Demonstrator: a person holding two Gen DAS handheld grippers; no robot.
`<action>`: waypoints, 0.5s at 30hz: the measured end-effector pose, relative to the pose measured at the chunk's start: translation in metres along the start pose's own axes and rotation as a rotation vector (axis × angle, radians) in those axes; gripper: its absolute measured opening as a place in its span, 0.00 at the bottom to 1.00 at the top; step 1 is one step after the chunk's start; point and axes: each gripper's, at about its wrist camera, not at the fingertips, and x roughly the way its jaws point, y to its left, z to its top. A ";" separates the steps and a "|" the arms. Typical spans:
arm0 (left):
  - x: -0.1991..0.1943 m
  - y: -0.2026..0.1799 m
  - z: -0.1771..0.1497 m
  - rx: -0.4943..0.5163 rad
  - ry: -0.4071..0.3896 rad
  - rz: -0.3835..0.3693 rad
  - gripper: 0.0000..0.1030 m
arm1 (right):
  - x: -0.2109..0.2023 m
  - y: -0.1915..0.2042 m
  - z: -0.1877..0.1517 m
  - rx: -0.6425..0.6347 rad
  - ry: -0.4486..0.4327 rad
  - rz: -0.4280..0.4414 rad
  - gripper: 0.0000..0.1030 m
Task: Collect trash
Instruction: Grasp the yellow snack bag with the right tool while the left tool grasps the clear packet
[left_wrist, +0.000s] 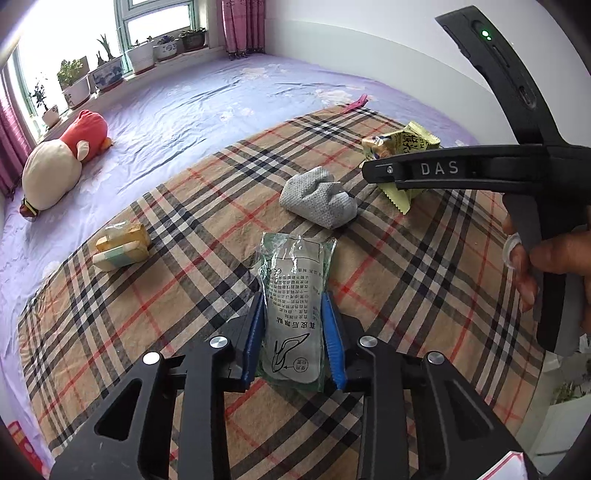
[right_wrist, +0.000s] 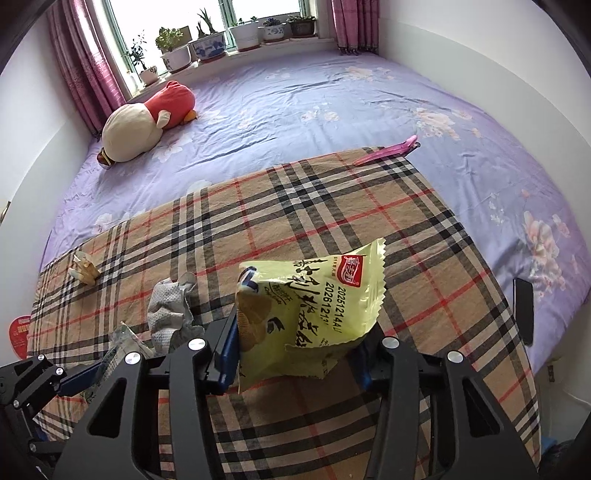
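Note:
My left gripper (left_wrist: 293, 332) is shut on a clear plastic packet (left_wrist: 293, 295) with a grey insert and green print; its blue pads press both long sides. In the right wrist view that packet (right_wrist: 123, 343) sticks out of the left gripper (right_wrist: 98, 367) at the lower left. My right gripper (right_wrist: 295, 354) is shut on a yellow-green snack bag (right_wrist: 314, 310), which stands tilted above the plaid cloth (right_wrist: 332, 206). From the left wrist, the right gripper (left_wrist: 380, 173) shows side-on, held by a hand, with the snack bag (left_wrist: 406, 142) behind it.
A crumpled grey wipe (left_wrist: 317, 199) and a small yellow wrapper (left_wrist: 122, 245) lie on the plaid cloth. A pink clip (right_wrist: 388, 149) sits at its far edge. A plush toy (right_wrist: 147, 122) rests on the purple sheet near potted plants (right_wrist: 210, 40). A dark flat object (right_wrist: 523, 310) stands at the right.

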 end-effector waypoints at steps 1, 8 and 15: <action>-0.001 0.002 -0.001 -0.012 0.004 -0.009 0.26 | -0.002 -0.001 -0.001 0.005 -0.001 0.008 0.45; -0.005 0.012 0.003 -0.065 0.014 -0.050 0.19 | -0.023 -0.007 -0.015 0.035 -0.009 0.053 0.44; -0.010 0.011 0.007 -0.077 0.006 -0.084 0.11 | -0.047 -0.014 -0.036 0.062 -0.024 0.082 0.44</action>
